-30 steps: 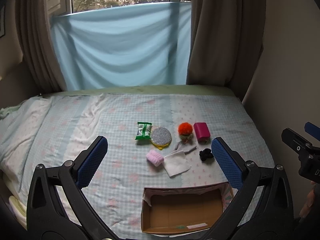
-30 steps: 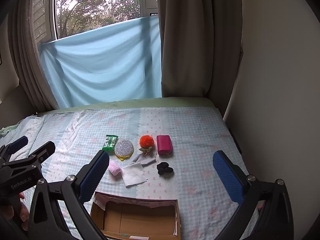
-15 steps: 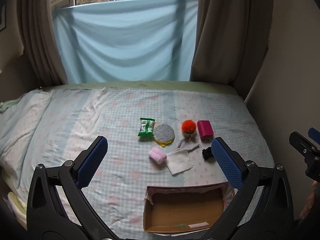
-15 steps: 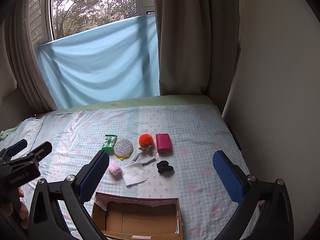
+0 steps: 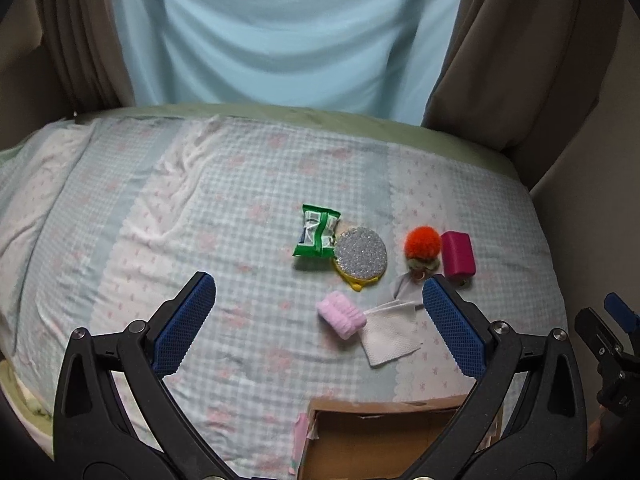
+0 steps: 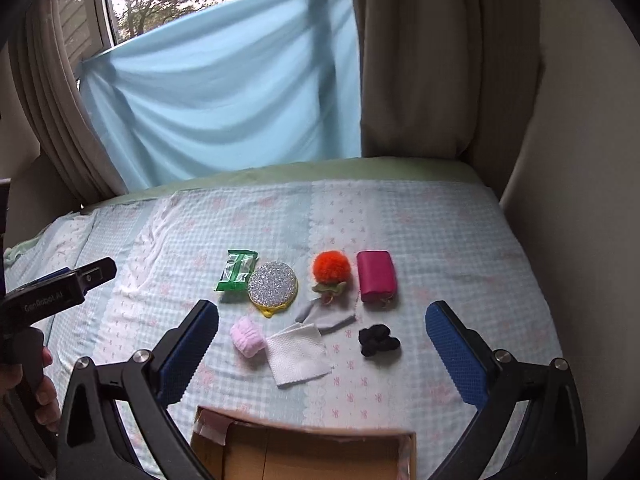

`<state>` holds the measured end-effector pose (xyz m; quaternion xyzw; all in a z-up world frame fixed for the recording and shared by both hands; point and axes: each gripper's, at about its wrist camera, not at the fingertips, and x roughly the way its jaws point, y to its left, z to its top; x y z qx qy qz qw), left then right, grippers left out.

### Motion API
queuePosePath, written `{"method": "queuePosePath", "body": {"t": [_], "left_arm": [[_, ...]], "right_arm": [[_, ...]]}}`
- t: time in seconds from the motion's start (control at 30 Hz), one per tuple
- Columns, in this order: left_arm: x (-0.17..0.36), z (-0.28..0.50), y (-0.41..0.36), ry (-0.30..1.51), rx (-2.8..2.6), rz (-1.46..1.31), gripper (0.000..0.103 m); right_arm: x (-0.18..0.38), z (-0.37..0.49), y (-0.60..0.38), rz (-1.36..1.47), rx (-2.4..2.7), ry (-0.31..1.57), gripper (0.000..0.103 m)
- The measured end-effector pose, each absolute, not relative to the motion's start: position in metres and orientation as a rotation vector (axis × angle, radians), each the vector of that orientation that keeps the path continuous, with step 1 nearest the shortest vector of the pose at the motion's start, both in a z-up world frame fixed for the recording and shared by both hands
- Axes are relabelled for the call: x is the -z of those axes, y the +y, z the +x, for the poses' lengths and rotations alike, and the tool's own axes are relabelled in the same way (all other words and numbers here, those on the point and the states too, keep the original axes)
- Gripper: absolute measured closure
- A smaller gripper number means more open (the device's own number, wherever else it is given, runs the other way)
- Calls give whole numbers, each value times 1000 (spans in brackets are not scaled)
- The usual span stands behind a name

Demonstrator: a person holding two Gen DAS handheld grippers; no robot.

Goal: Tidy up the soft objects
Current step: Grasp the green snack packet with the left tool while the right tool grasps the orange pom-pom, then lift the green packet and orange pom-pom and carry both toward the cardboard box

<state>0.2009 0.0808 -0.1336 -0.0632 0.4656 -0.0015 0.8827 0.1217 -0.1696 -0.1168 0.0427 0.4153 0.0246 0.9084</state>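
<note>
Left wrist view: your left gripper (image 5: 316, 316) fingers spread wide, nothing between them, above bed (image 5: 120, 240). Pink roll (image 5: 341, 315) touching white napkin (image 5: 390, 334); green packet (image 5: 316, 232) against glitter disc (image 5: 361, 254). Cardboard box (image 5: 380, 436) at near edge. Open bedsheet on left.

Right wrist view: your right gripper (image 6: 322, 338) fingers spread, holding nothing. Orange pompom (image 6: 331, 267) beside magenta pouch (image 6: 376, 276); black scrunchie (image 6: 378, 340) apart, open sheet rightward to wall.
</note>
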Motion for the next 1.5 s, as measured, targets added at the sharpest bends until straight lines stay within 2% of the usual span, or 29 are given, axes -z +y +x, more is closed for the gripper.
{"method": "queuePosePath", "body": {"t": [0.27,0.33,0.47,0.7,0.73,0.77,1.0,1.07,1.1,1.23,1.3,1.37,1.43,1.5], "left_arm": [[231,287,77,1100,-16,-189,0],[250,304,74,1124,-25,-204,0],[290,341,69,1167,-36,-230,0],[359,396,61,1217,-50,-173,0],[367,401,62,1219,-57,-182,0],[374,406,65,1219,-68,-194,1],[414,433,67,1249,-91,-236,2],[422,438,65,1253,-101,-229,10],[425,440,64,1257,-102,-225,12],[434,444,55,1262,-114,-153,14],[433,444,48,1254,-103,-108,25],[430,444,41,1245,-72,-69,47],[427,443,34,1242,-59,-23,53],[425,442,30,1233,-51,10,59]], "right_arm": [[191,199,-163,93,-114,889,1],[208,215,-163,94,-123,903,5],[247,243,-162,85,-135,937,6],[314,287,-168,115,-157,984,6],[322,292,-168,113,-150,992,8],[329,297,-168,111,-145,1000,15],[378,335,-165,122,-104,1027,21],[389,344,-166,128,-95,1036,23],[394,348,-166,127,-88,1040,27],[410,357,-167,130,-69,1061,36],[412,360,-166,117,-69,1056,47],[413,361,-164,95,-72,1051,58],[413,362,-164,92,-73,1047,65],[412,362,-166,98,-66,1043,66]]}}
